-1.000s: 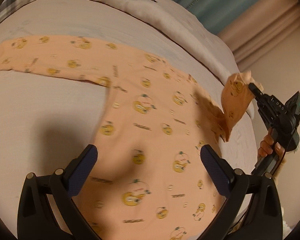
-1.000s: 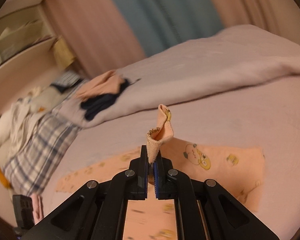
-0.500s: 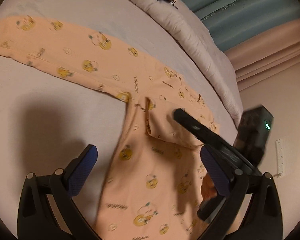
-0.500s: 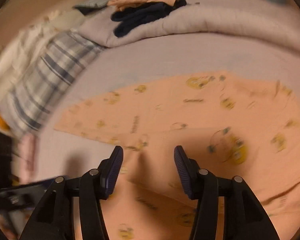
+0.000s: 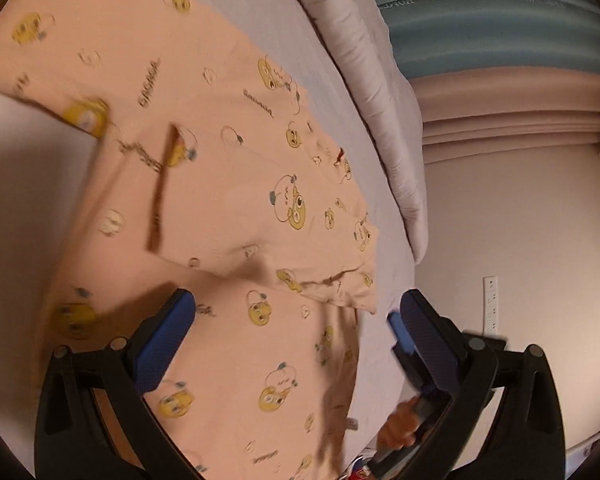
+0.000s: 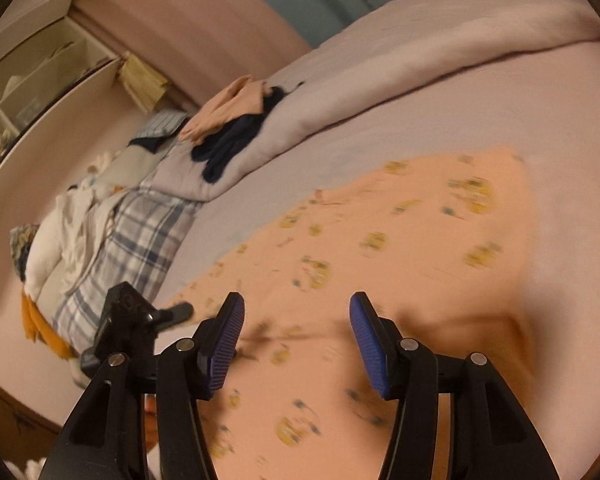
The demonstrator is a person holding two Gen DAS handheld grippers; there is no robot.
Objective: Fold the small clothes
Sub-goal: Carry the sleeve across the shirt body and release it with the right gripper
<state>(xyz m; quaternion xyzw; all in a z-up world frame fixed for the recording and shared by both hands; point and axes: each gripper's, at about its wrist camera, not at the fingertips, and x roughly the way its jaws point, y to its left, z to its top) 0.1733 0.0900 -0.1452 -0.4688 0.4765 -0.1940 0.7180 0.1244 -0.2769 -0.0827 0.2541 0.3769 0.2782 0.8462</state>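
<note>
Left gripper (image 5: 296, 316): jaws spread wide, nothing between the blue pads (image 5: 168, 330), hanging just over the lower body of the peach shirt (image 5: 228, 208). Right gripper (image 6: 296, 336): jaws have just been opening, now parted about halfway with nothing clamped, fabric only underneath. The shirt, printed with yellow cartoon faces, lies flat on the pale bedsheet (image 6: 440, 120). In the left wrist view one sleeve (image 5: 268, 216) is folded across the chest with its cuff end near the shirt's right edge; the other sleeve (image 5: 60, 52) runs out flat to upper left. A hand (image 5: 400, 424) on the right gripper's handle shows at the bottom of that view. The right wrist view is motion-blurred. Rolled duvet (image 6: 380, 60) along the far side of the bed, with a small pile of peach and navy clothes (image 6: 236, 120) on it; plaid fabric (image 6: 140, 240) and white laundry (image 6: 68, 232) further left.
</note>
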